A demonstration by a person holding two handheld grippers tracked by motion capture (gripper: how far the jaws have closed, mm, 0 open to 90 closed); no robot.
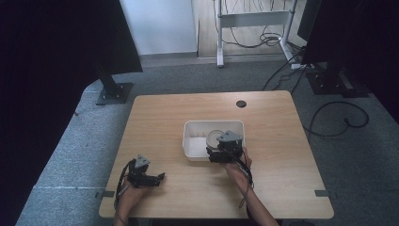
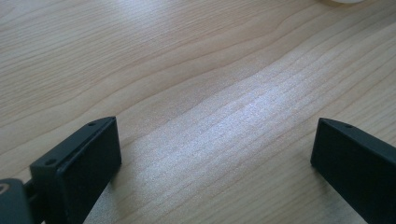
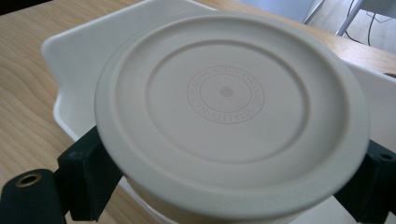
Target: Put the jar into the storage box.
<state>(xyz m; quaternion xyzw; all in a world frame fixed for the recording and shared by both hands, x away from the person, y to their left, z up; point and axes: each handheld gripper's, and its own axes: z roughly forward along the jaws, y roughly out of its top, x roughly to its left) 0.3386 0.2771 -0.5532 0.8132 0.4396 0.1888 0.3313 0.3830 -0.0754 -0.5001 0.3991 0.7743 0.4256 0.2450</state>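
Right claw [image 3: 224, 186] clamps round lid [image 3: 231, 116] over white bin [image 1: 193, 141].

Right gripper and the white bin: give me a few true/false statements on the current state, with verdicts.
1. The right gripper has its jaws on either side of a round cream container. True.
2. The left gripper holds that container too. False: its jaws are wide apart over bare wooden table.
3. The container is at the white bin. True.
4. The container's top is open. False: a ridged lid with embossed ring lettering covers it.
5. The bin sits at the table's far left corner. False: it is near the middle.
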